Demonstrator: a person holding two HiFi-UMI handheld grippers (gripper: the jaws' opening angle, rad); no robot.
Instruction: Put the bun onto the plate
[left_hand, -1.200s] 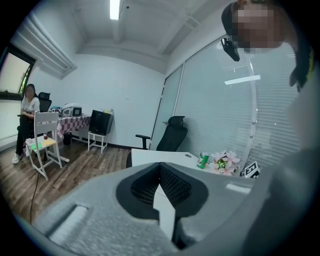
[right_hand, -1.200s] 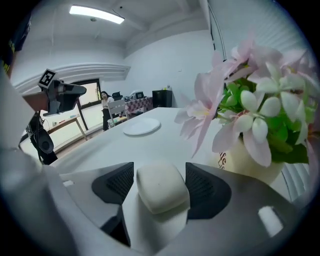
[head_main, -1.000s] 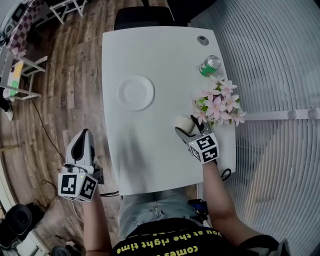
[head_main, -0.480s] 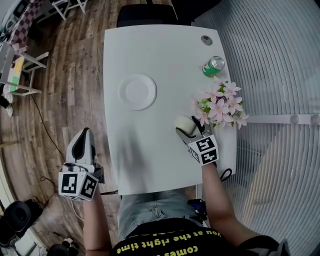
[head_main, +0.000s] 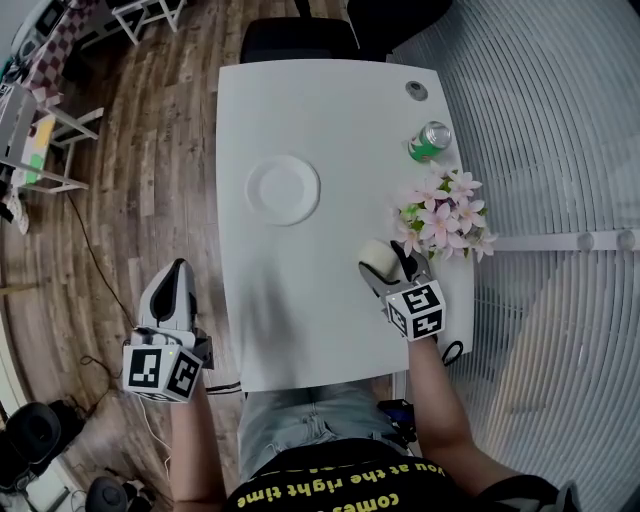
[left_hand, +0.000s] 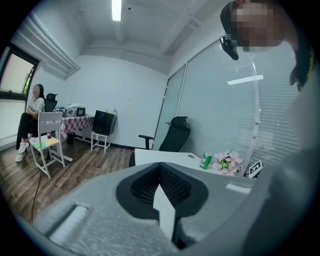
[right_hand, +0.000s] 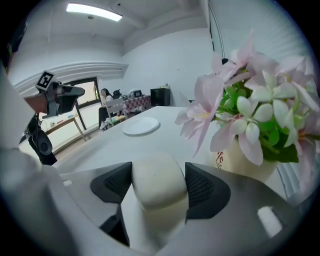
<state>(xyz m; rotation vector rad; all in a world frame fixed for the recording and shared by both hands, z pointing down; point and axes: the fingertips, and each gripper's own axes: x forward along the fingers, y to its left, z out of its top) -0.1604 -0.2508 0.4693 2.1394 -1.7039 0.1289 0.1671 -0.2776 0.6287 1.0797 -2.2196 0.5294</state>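
A pale cream bun (right_hand: 157, 182) sits between the jaws of my right gripper (right_hand: 159, 186), which is shut on it, both pads pressing its sides. In the head view the bun (head_main: 376, 254) and right gripper (head_main: 388, 266) are at the table's right side, just left of the flowers. The white plate (head_main: 284, 190) lies on the table's left middle, well away; it shows small in the right gripper view too, the plate (right_hand: 141, 125). My left gripper (head_main: 172, 296) hangs off the table's left edge over the floor, its jaws shut with nothing held (left_hand: 161, 192).
A pot of pink flowers (head_main: 442, 214) stands right beside the held bun. A green can (head_main: 428, 140) and a small round cap (head_main: 413, 90) are at the far right of the white table (head_main: 320, 310). An office chair (head_main: 298, 40) is behind the table.
The right gripper with the bun has shifted slightly; the whole head view has drifted. The left gripper stays off the table's left edge.
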